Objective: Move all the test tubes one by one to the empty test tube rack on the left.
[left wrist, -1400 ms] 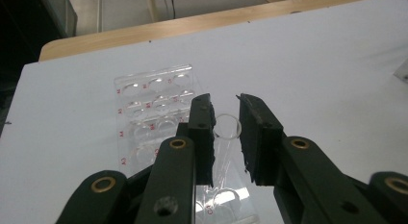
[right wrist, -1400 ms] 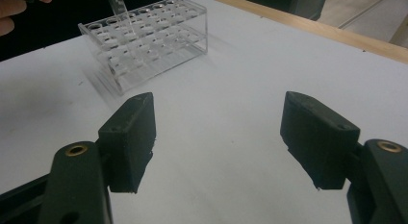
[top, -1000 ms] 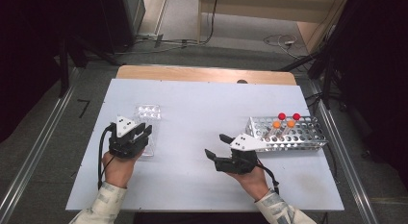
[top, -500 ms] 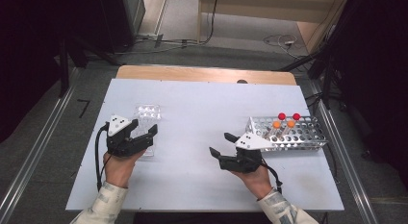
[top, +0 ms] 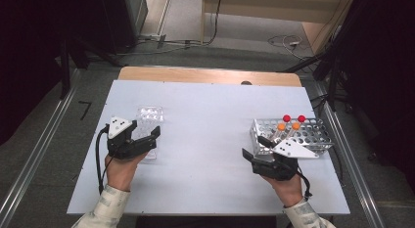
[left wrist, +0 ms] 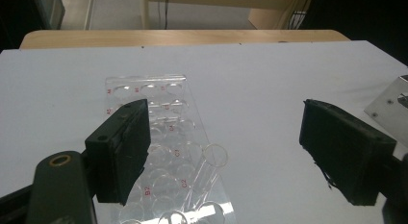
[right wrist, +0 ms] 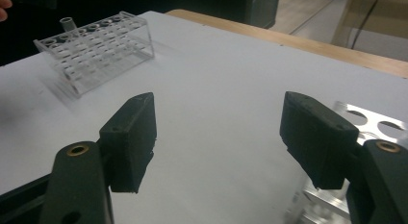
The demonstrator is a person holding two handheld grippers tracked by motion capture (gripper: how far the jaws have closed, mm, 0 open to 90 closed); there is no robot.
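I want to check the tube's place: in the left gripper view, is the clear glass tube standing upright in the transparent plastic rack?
No: the clear glass tube lies tilted across the transparent plastic rack, its open mouth up, between the open left gripper fingers.

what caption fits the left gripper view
Open left tongs over a clear tube standing in a clear rack

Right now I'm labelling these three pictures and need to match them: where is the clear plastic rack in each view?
High view: clear rack left of centre, at the left gripper.
Left gripper view: rack centre-left, running to the bottom edge.
Right gripper view: rack top left, far off.
Shared landmark: wooden strip along the table's far edge.
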